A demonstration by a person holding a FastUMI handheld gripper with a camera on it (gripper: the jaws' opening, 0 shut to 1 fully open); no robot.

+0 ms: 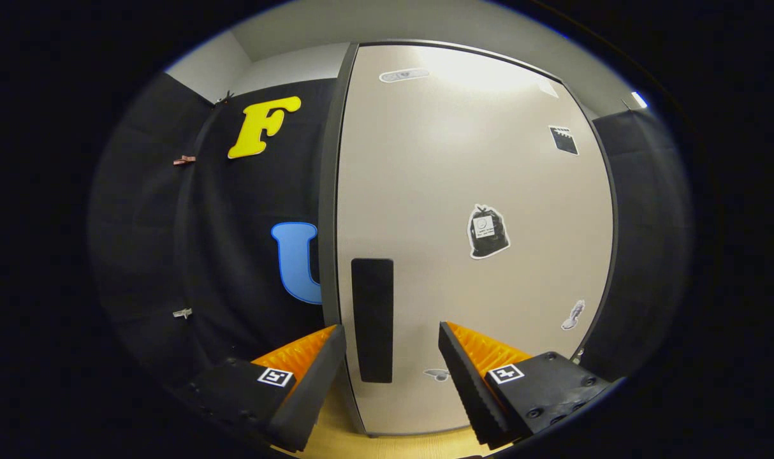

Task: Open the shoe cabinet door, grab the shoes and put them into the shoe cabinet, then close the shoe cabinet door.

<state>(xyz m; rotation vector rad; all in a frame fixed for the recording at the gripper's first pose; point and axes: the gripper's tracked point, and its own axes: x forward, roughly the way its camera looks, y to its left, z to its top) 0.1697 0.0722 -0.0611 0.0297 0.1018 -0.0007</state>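
The shoe cabinet stands right in front of me with its pale beige door (463, 210) closed. A tall black handle (372, 319) sits near the door's left edge, low down. My gripper (392, 338) is open, its two fingers spread to either side of the handle's lower half, close to the door. Nothing is held between the fingers. Several small stickers dot the door, among them a black bag-shaped one (487, 231).
Black booth cloth (247, 210) hangs to the left of the cabinet and more of it (642, 242) to the right. A strip of light wooden floor (387, 440) shows below the door. Small clips (183, 160) pin the left cloth.
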